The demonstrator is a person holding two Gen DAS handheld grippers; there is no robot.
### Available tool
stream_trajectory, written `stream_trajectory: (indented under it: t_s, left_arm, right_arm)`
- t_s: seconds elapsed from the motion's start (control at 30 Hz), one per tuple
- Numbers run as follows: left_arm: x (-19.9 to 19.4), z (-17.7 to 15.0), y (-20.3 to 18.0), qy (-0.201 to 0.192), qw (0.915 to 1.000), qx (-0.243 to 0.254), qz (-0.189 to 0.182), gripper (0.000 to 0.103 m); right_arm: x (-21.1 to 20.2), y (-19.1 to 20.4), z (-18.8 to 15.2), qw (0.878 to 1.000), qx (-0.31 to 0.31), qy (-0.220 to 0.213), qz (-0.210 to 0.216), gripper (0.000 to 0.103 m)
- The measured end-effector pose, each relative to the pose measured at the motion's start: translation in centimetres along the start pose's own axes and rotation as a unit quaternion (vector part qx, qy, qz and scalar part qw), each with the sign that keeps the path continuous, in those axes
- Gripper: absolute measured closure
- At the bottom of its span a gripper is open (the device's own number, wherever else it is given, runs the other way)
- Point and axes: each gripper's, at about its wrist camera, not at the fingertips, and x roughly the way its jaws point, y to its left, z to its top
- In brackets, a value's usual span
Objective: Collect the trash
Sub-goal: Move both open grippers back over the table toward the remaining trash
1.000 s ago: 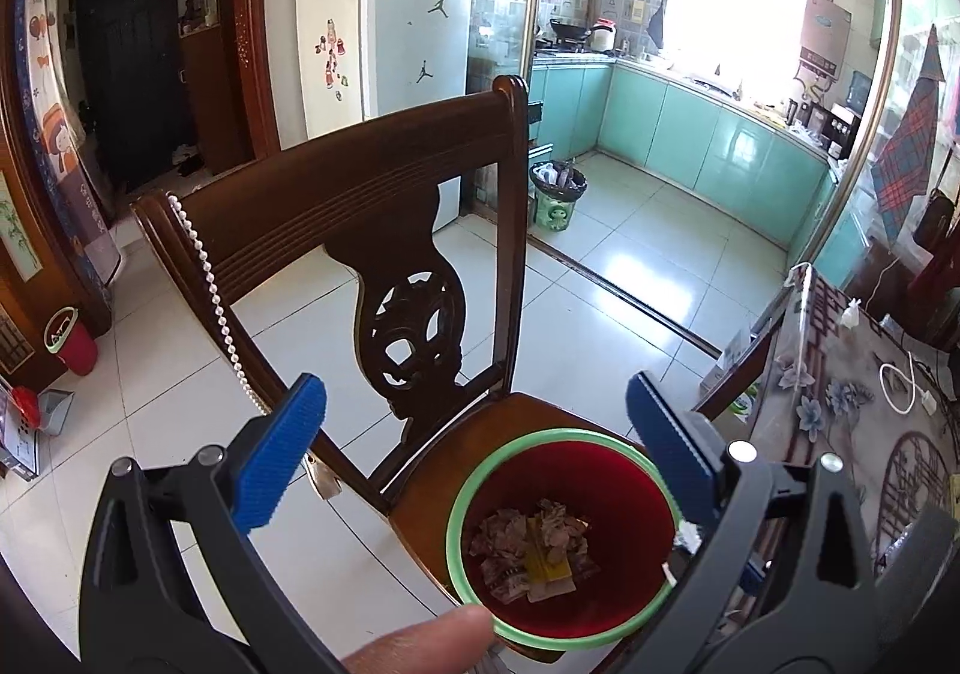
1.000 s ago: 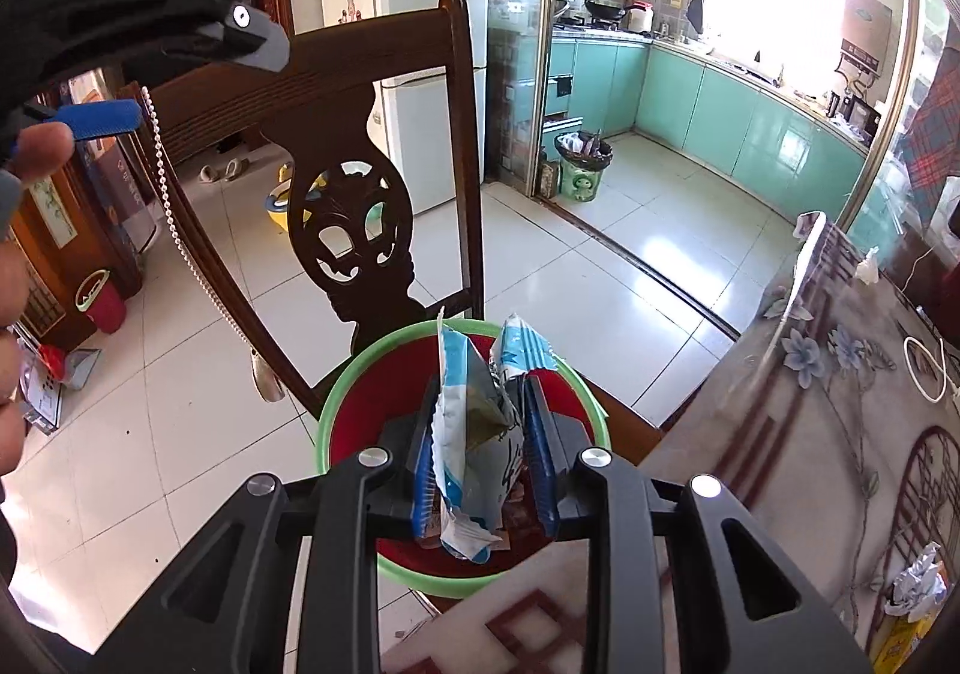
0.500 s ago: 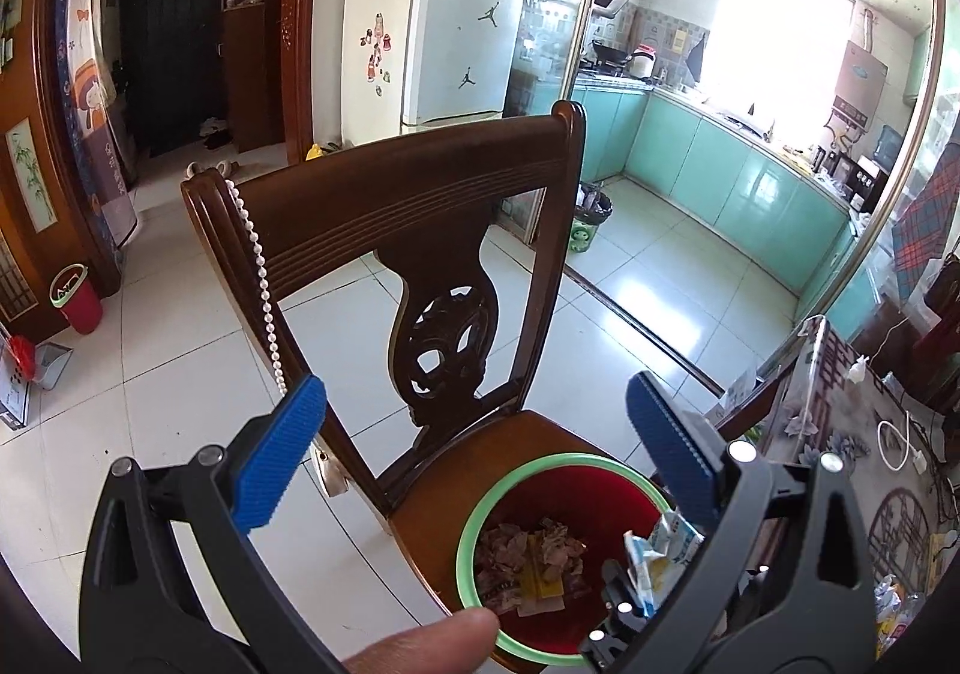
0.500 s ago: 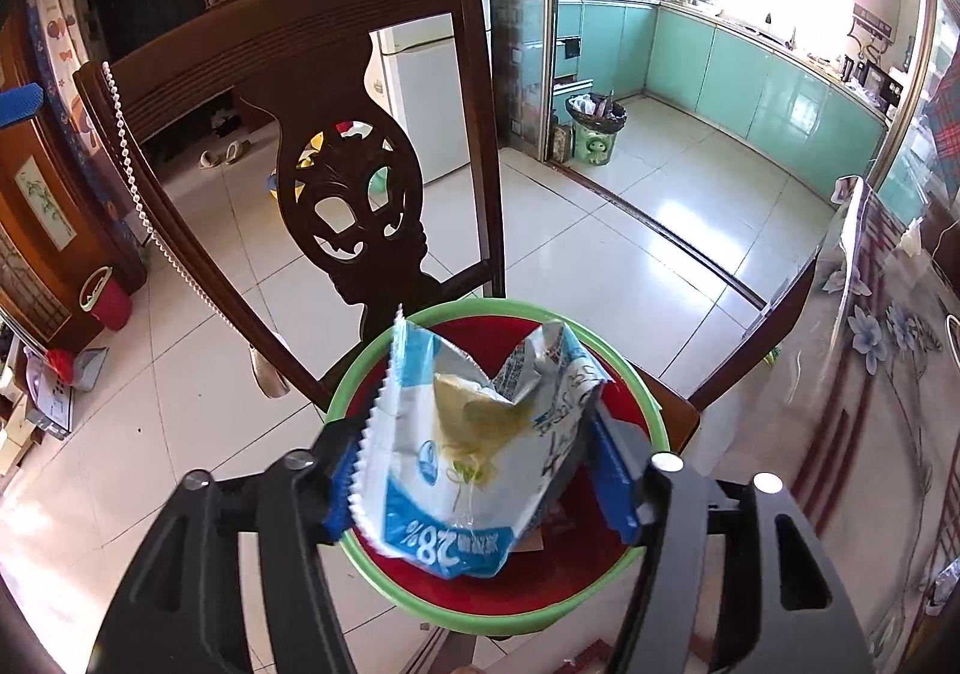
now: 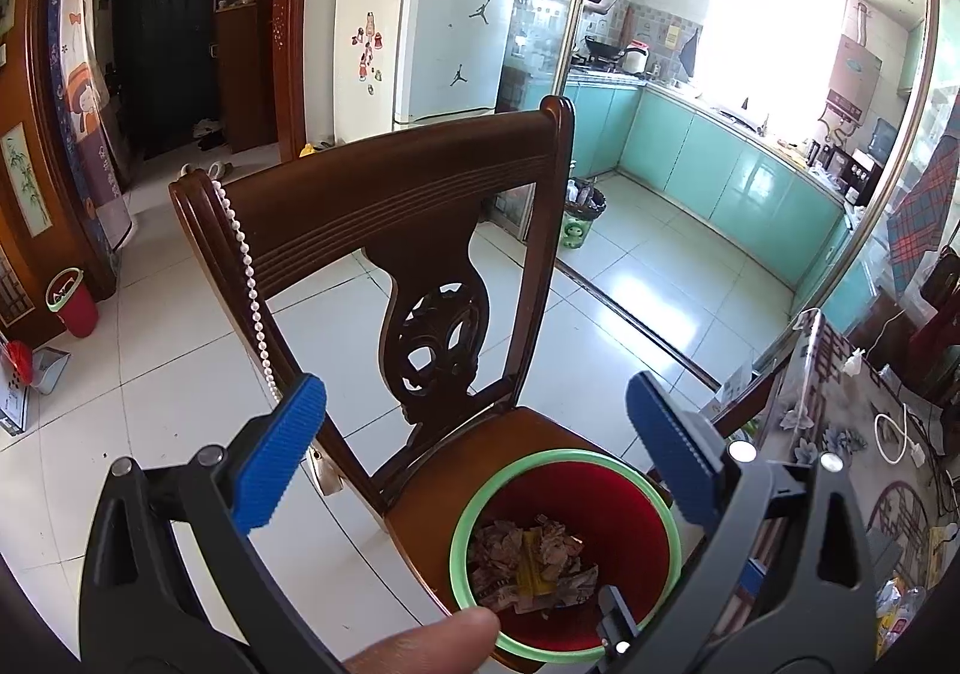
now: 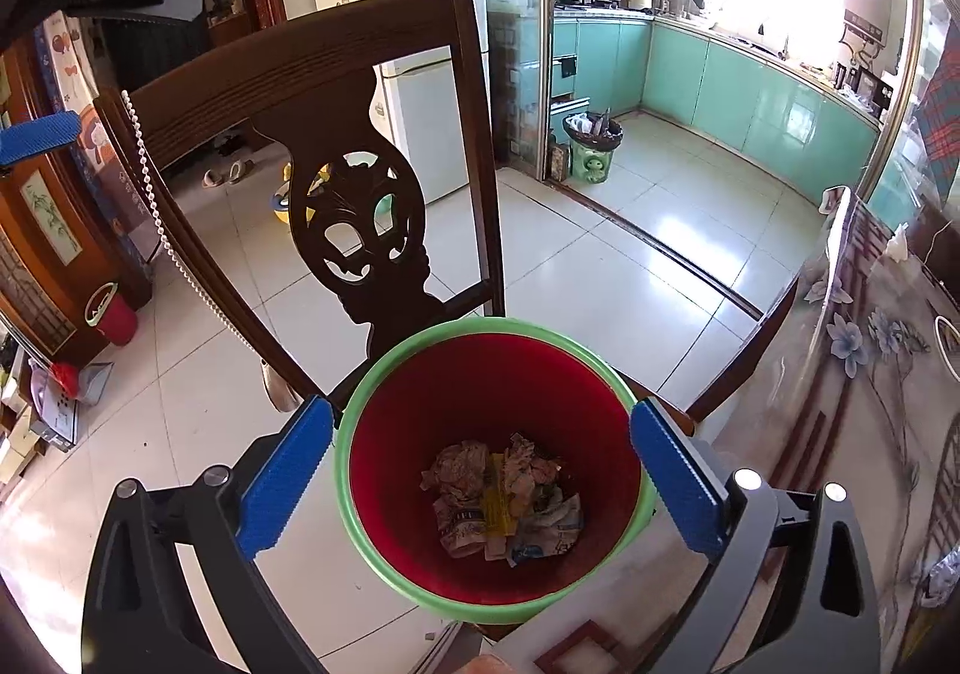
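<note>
Over the round red plastic bin (image 6: 492, 464) with its green rim, the right gripper (image 6: 480, 470) now gapes empty, its crinkled wrapper (image 6: 540, 530) dropped among crumpled scraps, while the left gripper (image 5: 474, 458) stays spread.

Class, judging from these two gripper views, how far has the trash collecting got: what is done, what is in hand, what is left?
Done: crumpled wrappers lie in the red bin on the chair.
In hand: nothing; right gripper and left gripper are open, empty.
Left: possibly litter at the table edge, too blurred to tell.
</note>
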Motion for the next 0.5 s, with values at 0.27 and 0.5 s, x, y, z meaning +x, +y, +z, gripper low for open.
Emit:
stream_trajectory:
  t_s: [0.27,0.5]
  left_arm:
    - [-0.8,-0.4,-2.3,-0.004,0.9993,0.031,-0.021,0.005]
    - [-2.2,-1.8,-7.0,-0.011,0.9949,0.086,-0.051,0.005]
  right_arm:
    - [-5.1,-2.5,-2.0,0.999,0.015,-0.021,-0.023,0.007]
    - [-10.7,-6.3,-4.6,0.997,0.044,-0.037,-0.053,0.007]
